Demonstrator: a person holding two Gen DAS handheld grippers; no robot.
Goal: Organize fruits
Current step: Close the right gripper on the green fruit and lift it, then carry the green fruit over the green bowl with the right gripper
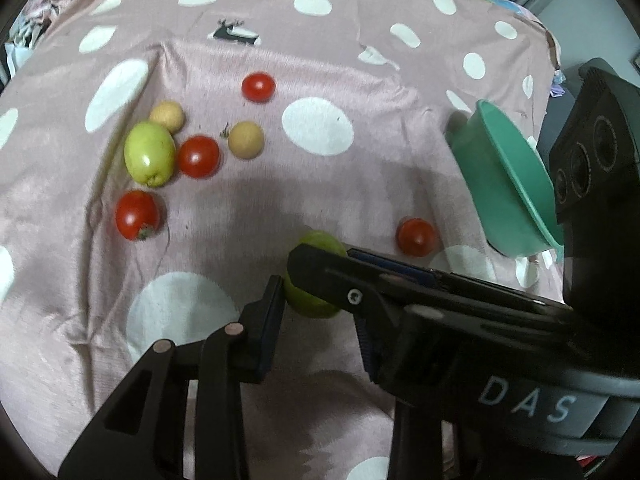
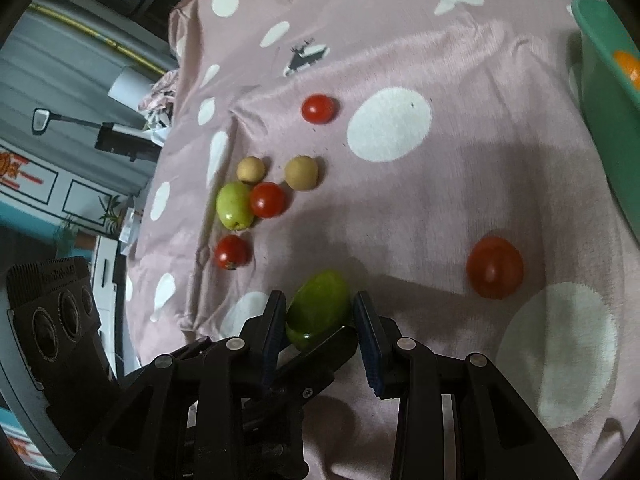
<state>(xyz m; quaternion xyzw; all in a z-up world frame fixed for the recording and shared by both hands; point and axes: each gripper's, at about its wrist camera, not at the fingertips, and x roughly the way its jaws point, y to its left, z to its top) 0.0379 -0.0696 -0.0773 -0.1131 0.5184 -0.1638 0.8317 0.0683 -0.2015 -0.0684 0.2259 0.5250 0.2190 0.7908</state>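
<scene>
A green fruit (image 2: 318,310) lies on the pink dotted cloth (image 2: 420,184) between the fingers of my right gripper (image 2: 320,316), whose pads touch its sides. In the left wrist view the same fruit (image 1: 310,304) shows beside the left finger (image 1: 272,300); the right gripper's body crosses in front and hides my left gripper's right finger. Several red tomatoes (image 1: 198,156), a second green fruit (image 1: 149,153) and two tan fruits (image 1: 246,139) lie on the cloth. A teal bowl (image 1: 505,184) stands at the right.
An orange fruit (image 2: 628,65) lies inside the teal bowl (image 2: 608,112). One tomato (image 2: 495,267) lies alone near the bowl. The cloth's edge drops off at the left, with furniture and clutter (image 2: 80,140) beyond.
</scene>
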